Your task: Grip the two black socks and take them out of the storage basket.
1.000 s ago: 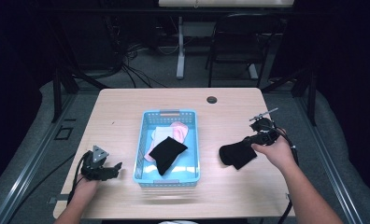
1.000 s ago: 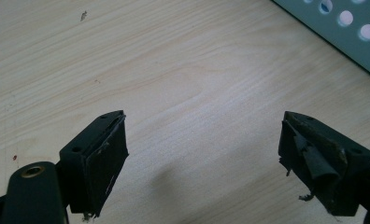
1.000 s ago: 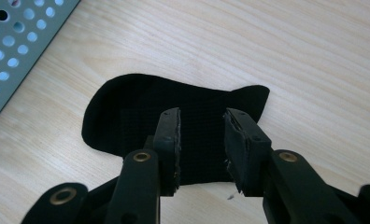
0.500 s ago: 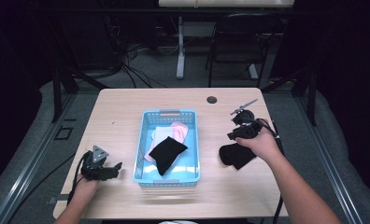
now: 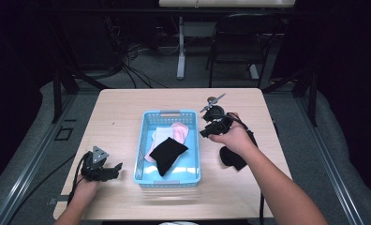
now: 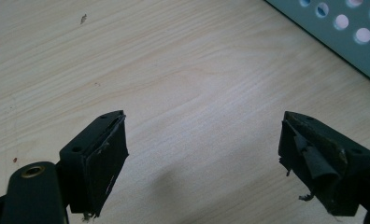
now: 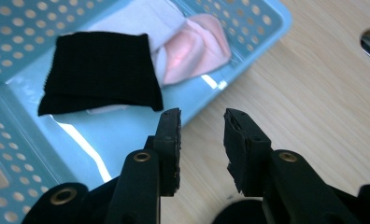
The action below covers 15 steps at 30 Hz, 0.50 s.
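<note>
Behind your right tool (image 5: 203, 133), jaws apart and empty, lies a black sock (image 5: 233, 158) on the counter (image 5: 122, 108). Ahead of it, the blue basket (image 7: 19, 140) holds a black sock (image 7: 101, 70) over pink (image 7: 197, 49) and white cloth (image 7: 141, 18). Your left tool (image 6: 204, 158) gapes wide over bare counter.

Glossy plastic basket (image 7: 15, 140); matt wood-grain table (image 6: 174, 70); knit cloth (image 7: 99, 70).

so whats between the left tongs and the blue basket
Bare wooden table. In the high view, nothing lies between the left tongs and the blue basket; the left gripper view shows bare wood up to the basket's wall.
</note>
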### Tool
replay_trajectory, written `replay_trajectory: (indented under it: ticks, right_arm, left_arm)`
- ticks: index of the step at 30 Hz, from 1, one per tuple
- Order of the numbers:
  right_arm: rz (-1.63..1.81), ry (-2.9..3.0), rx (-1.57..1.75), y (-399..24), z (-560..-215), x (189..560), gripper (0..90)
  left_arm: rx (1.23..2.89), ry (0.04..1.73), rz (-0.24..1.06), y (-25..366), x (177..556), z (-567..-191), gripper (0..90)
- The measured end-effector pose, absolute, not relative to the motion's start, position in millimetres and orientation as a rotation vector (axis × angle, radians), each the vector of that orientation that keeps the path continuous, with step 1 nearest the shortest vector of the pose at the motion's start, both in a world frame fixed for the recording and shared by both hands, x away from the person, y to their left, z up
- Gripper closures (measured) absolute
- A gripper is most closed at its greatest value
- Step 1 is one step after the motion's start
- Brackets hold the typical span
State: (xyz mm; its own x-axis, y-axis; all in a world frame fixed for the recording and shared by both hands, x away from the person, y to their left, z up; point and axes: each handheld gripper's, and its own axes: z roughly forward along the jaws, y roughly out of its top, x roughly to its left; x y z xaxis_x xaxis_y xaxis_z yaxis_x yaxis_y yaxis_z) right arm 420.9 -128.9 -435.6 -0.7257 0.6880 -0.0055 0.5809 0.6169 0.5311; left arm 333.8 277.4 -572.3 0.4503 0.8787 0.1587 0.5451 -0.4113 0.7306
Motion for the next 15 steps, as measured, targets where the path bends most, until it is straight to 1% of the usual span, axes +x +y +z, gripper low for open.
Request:
replay_trajectory:
  ticks: [6,15]
  right_arm:
    - [0.757,2.671,0.993,-101.7,-438.6,427.6,65.9]
    - [0.728,2.713,0.965,-71.8,-455.4,439.0,63.8]
  left_arm:
    - [2.101,1.185,0.720,277.4,333.8,-571.9,15.5]
    - [2.102,1.181,0.717,277.3,333.9,-571.9,15.6]
